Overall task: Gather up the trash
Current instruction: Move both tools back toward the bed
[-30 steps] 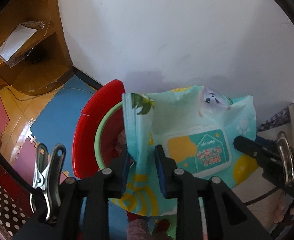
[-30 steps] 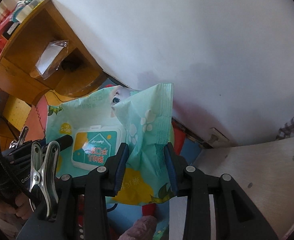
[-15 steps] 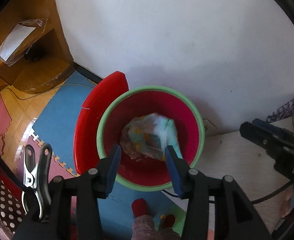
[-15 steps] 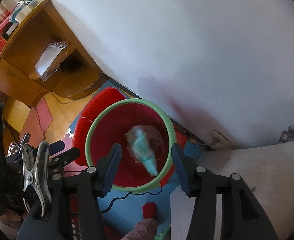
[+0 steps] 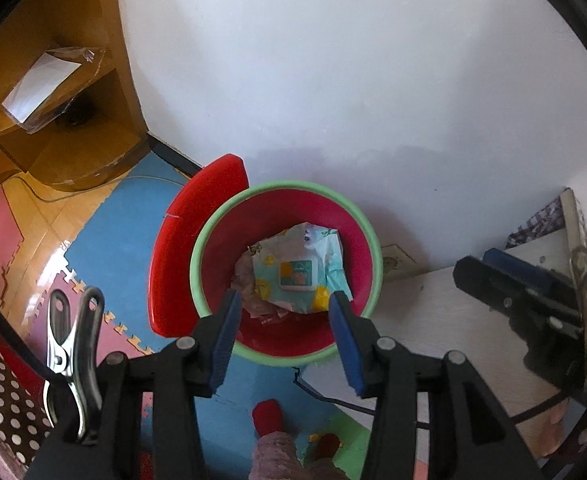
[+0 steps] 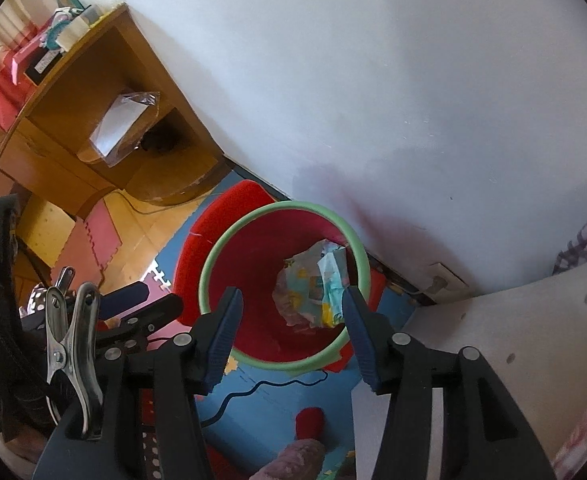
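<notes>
Beneath both empty, half-open grippers, left (image 5: 283, 322) and right (image 6: 291, 320), whose jaws have just been opening, the wipes packet (image 5: 299, 270) lies in the red bin (image 5: 213, 252) against the wall (image 5: 333, 80), beside the white table's corner (image 5: 421, 300).

— What sort of room is this?

— A plain white wall (image 5: 333, 80) fills most of both views, with a dark skirting strip (image 5: 175, 156) along its foot and a wall socket (image 5: 397, 266) low down near the corner.

— And the floor?

— Wooden boards (image 5: 33, 216), partly covered by interlocking foam mats (image 5: 117, 240) in blue, pink and green.

— Any furniture?

— A wooden shelf unit (image 6: 81, 92) stands against the wall, with a clear plastic packet (image 6: 123, 122) in one compartment and boxes (image 6: 33, 56) stacked on top. A pale tabletop (image 6: 493, 328) sits at the right. A black cable (image 6: 261, 392) trails over the blue mat.

— Light?

— Bright daylight, soft shadows on the wall.
</notes>
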Demonstrator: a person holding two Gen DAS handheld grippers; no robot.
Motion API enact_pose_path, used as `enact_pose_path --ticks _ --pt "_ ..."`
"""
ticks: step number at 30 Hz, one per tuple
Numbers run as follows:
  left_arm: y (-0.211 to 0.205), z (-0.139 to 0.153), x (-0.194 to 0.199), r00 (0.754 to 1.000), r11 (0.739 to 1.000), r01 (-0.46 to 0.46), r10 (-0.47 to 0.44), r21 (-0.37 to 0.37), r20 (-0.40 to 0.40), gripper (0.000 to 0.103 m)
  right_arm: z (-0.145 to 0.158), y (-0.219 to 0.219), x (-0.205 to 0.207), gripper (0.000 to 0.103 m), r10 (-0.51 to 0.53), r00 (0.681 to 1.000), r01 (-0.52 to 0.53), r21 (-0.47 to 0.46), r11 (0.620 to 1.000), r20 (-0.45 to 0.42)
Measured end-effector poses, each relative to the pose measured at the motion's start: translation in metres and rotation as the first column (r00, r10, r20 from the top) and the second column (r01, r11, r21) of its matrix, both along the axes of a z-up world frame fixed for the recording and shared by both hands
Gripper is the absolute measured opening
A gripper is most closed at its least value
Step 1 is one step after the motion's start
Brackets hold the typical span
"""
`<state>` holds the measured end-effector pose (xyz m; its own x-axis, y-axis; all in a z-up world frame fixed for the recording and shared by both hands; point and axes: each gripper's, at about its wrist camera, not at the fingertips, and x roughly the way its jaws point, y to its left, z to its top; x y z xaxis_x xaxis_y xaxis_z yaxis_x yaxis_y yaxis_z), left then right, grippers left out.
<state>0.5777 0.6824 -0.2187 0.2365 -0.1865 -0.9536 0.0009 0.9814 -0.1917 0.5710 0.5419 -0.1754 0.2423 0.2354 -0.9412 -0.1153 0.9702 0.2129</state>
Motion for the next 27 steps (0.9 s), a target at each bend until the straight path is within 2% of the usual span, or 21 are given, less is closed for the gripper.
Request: enact_pose_path --ticks 10,16,27 --pt "-0.009 0.027 -0.029 1.000 1.000 0.001 -0.001 -0.005 0.020 0.048 0.033 -0.002 -0.035 0.053 -0.005 0.999 0.003 0.026 1.000 0.047" --pt "-0.009 0.052 -0.050 0.999 0.999 -0.038 0.039 -0.026 0.038 0.048 0.059 -0.005 -0.059 0.053 0.005 0.997 -0.009 0.044 0.999 0.083" --pt "-0.012 0.104 -0.093 0.988 0.994 -0.107 0.104 0.020 0.112 0.048 0.111 -0.016 -0.105 0.053 0.052 0.985 -0.071 0.107 0.992 0.166"
